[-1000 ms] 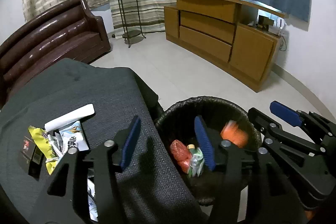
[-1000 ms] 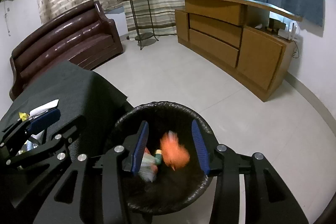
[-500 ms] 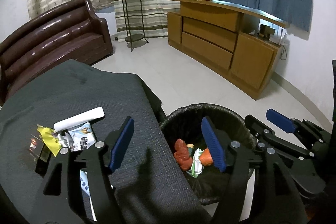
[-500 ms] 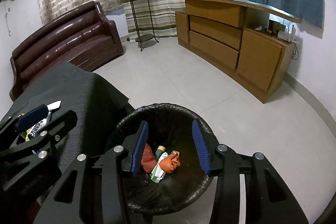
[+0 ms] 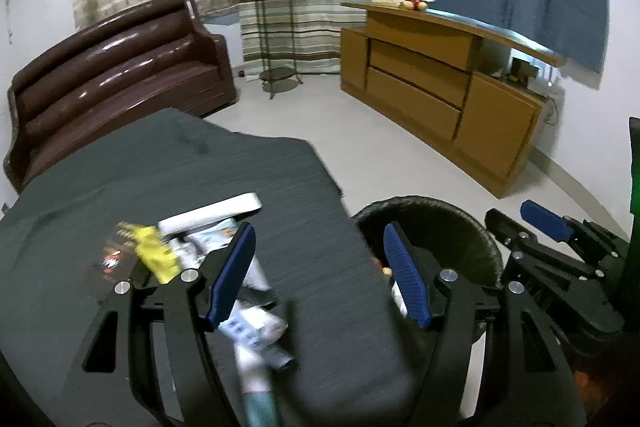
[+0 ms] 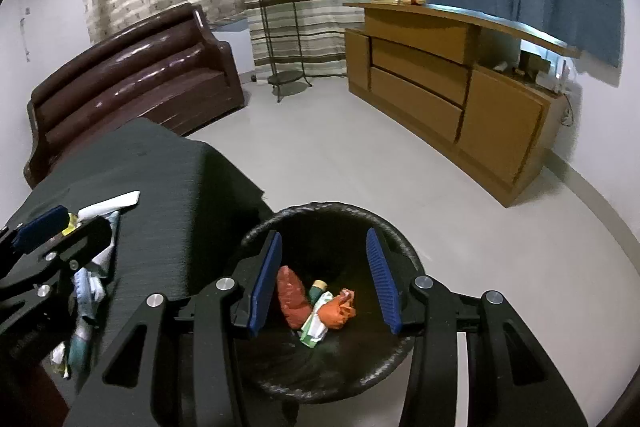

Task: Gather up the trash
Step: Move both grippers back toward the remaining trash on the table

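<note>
- Black bin [image 6: 256, 235] is the reference: right gripper [image 6: 326, 279] hangs right over its mouth, jaws apart, nothing gripped.
- Inside bin: orange wrappers [image 6: 294, 295], green bottle [image 6: 316, 289].
- Left of bin: left gripper [image 5: 320, 275] over dark table [image 5: 312, 307], jaws apart, empty.
- Loose trash [image 5: 168, 259] on table, well left of bin.

Both wrist views look down, sharing the bin [image 5: 486, 247] and table [image 6: 160, 187]
</note>
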`<state>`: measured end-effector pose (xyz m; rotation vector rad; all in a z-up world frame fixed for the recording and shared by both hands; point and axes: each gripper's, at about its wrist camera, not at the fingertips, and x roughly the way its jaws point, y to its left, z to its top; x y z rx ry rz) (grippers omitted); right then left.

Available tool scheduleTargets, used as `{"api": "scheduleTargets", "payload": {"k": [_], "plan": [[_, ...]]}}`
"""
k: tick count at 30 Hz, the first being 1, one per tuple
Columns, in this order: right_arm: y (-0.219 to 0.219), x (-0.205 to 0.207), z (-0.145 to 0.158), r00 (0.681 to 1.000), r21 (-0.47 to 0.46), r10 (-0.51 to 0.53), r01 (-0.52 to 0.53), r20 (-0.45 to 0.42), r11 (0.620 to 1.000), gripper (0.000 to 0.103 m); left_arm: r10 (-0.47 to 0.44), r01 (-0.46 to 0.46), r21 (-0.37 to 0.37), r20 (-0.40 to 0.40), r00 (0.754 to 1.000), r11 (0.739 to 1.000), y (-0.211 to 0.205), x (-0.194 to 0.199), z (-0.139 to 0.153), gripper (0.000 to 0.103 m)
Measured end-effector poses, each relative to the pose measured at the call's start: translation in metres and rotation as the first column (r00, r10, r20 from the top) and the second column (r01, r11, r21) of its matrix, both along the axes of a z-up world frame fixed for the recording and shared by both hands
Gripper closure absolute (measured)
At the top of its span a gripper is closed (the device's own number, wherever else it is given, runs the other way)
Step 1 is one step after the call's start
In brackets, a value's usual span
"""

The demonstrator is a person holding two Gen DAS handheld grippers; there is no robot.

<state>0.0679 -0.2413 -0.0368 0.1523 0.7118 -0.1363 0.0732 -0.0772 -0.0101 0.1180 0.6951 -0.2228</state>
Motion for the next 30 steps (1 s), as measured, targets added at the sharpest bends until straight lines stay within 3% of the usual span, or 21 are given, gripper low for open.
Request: {"api": "scheduleTargets", "payload": {"k": [16,30], "plan": [[0.061,-0.018,0.008,0.995,-0.012,0.1,-0.1,-0.008,0.995,0.059,0.113,-0.113,-0.01,-0.031,0.993,0.994,0.084,-0.038,0.001,0.038],[0.106,-0.033,0.007,0.987,-0.019,0.162,-0.162,-0.019,0.987,0.059,0.132,-0.136,-0.033,-0.106,0.986,0.99,0.115,-0.056,-0.025,0.038]]}}
